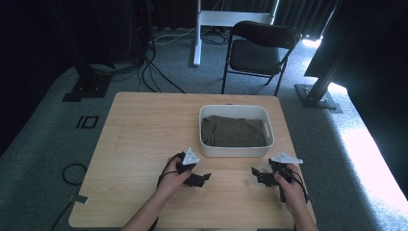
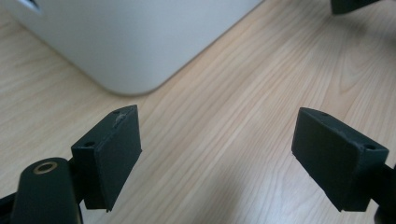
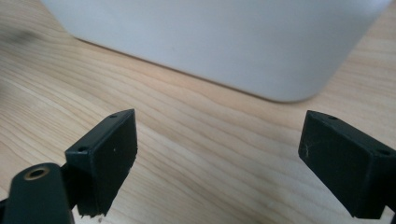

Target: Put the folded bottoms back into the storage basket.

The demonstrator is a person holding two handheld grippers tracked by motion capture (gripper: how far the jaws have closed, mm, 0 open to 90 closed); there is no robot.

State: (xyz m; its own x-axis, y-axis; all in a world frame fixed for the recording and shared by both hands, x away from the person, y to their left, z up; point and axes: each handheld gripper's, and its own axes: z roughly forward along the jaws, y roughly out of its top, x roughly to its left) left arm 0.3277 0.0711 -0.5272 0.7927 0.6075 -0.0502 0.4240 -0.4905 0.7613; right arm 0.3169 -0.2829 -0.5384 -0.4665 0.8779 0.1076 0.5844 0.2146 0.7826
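From above: a light wooden table on grey carpet, carrying a white rectangular plastic bin right of centre, with a folded dark olive cloth lying flat inside. Just in front of the bin's near wall, two hands, each around a black two-jaw tool: left gripper below the bin's near-left corner, right gripper below its near-right corner, jaws of both pointing inward toward each other, well apart, bare wood between them. Beyond the table's far edge, a black folding chair, white stand legs, black cables across the floor, and dark frame posts on either side. Along the left gripper: jaws spread wide, nothing between them but wood grain; a rounded corner of the white bin close ahead at upper left, and a dark tip of the other tool at the top right edge. Along the right gripper: jaws likewise wide apart and empty; the bin's white wall spanning the top, its rounded corner at right, near the jaws but not touching.
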